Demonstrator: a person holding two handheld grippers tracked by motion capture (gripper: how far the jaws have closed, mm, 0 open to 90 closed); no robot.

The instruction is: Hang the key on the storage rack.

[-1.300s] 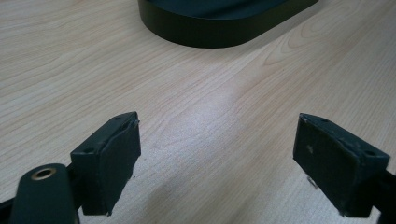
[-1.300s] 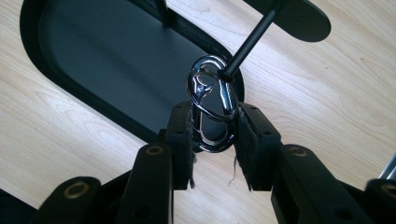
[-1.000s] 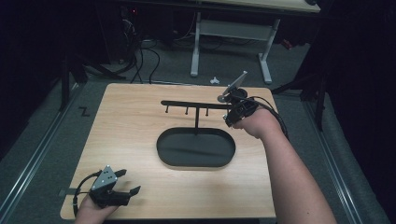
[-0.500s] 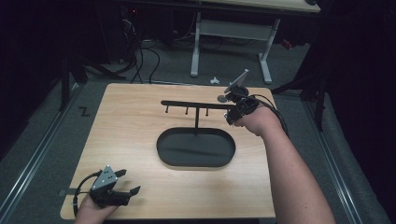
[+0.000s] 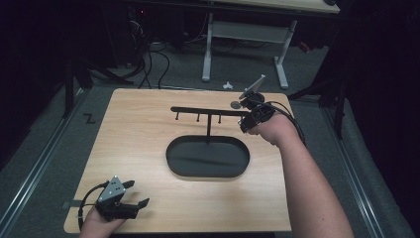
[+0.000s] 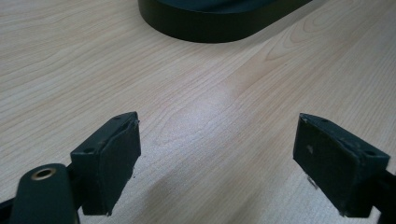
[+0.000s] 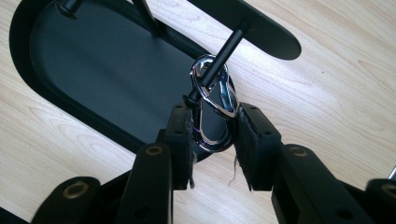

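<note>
Right tongs (image 7: 212, 133) clamped on silver carabiner clip (image 7: 213, 108), long axis in line with jaws, loop threaded over end peg (image 7: 218, 63) of black hook rack (image 5: 208, 111); left tongs (image 6: 217, 161) wide, empty, on near bench (image 5: 148, 139) corner.

No legible text or labels anywhere.

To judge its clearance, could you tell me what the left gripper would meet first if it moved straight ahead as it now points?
The left gripper, open, looks across bare table toward the black oval base of the stand. That base's rim would probably come first, though its height above the wood is unclear.
</note>
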